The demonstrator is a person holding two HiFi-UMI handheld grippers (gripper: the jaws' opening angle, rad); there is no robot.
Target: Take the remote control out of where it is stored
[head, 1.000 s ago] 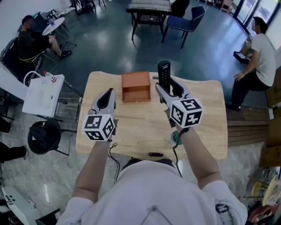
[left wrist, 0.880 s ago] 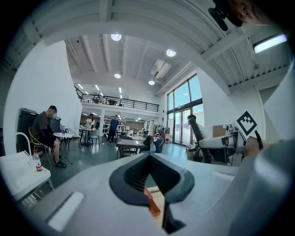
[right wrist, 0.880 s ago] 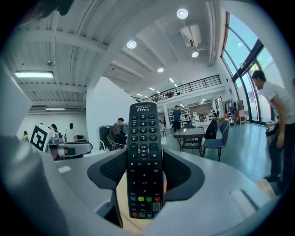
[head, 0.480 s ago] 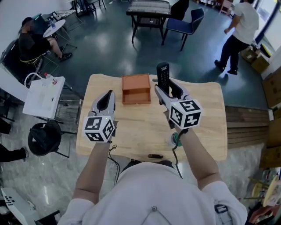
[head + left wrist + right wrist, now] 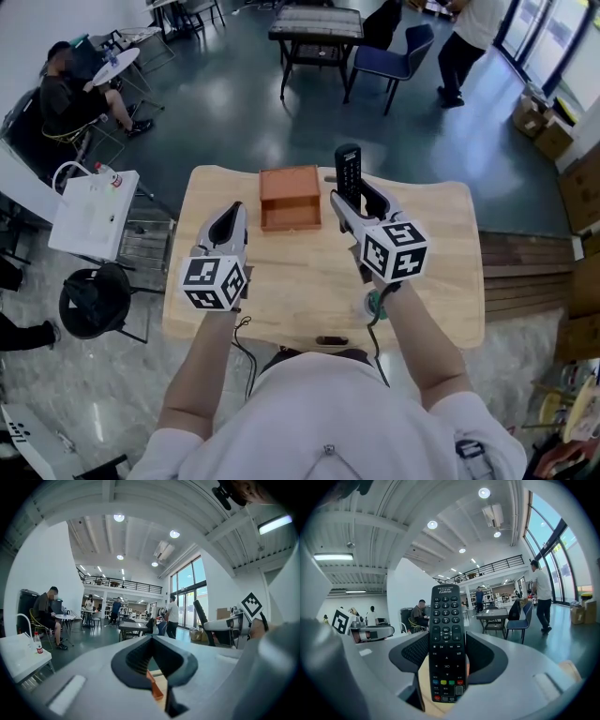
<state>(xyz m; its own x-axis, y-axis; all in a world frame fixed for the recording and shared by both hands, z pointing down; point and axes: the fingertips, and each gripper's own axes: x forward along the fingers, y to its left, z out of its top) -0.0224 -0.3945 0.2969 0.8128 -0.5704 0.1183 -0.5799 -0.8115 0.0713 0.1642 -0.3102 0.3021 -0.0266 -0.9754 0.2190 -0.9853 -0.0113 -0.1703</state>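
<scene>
Left gripper (image 5: 231, 210), 9 o'clock on the table (image 5: 441, 281): tongs pressed together, empty.

One orange box (image 5: 290, 197) at 12 o'clock, open, looks empty.

Right gripper (image 5: 354, 200), 1 o'clock: tongs pinching the one remote control (image 5: 348, 171), upright, clear of the box.

Extraction looks done. Next you'd likely lower it flat onto bare wood and release.

Count: two grippers, one box, one remote.

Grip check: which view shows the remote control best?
Right gripper view: the remote control faces the camera, keypad visible, clamped in the right gripper. Head view: small, top jutting past the jaws. Left gripper view: at most a dark sliver.
</scene>
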